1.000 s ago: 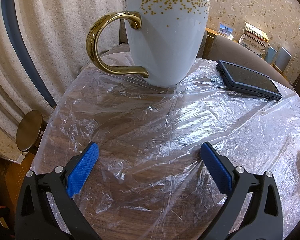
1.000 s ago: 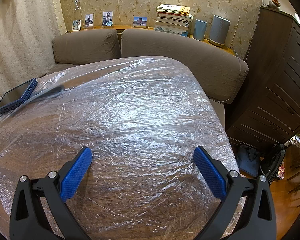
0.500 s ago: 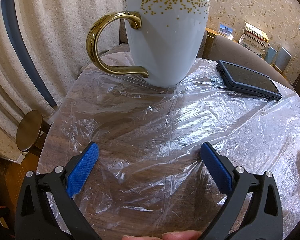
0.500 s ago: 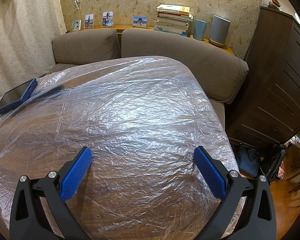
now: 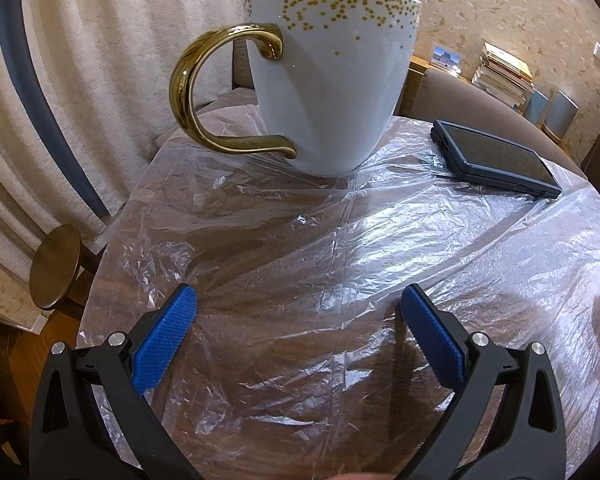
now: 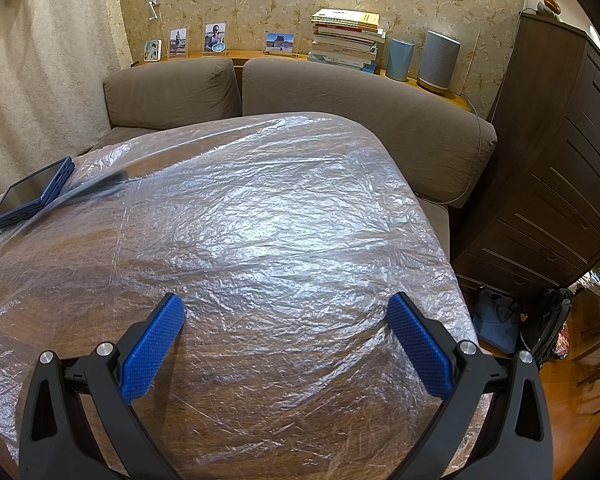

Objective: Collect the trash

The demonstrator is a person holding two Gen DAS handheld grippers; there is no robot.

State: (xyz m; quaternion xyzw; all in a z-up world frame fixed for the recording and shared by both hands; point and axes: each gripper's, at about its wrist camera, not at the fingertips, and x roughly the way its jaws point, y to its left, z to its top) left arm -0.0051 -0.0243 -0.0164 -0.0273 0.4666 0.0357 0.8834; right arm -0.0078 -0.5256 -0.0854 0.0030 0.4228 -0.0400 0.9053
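Observation:
A thin clear plastic sheet [image 5: 340, 248] lies crinkled over the wooden table top; it also shows in the right wrist view [image 6: 268, 220]. My left gripper [image 5: 298, 300] is open and empty, just above the sheet, facing a white cup [image 5: 328, 80] with gold dots and a gold handle that stands on the sheet. My right gripper [image 6: 286, 308] is open and empty above the sheet near the table's front. No other loose trash shows.
A dark blue tablet-like device [image 5: 496, 160] lies on the sheet right of the cup, also in the right wrist view [image 6: 32, 192]. A brown sofa [image 6: 340, 92] runs behind the table. A dark cabinet [image 6: 560, 168] stands right, a round stool [image 5: 54, 268] left.
Both grippers stay in place and open. The left wrist view has shifted only slightly; a fingertip showed at its bottom edge half a second ago.

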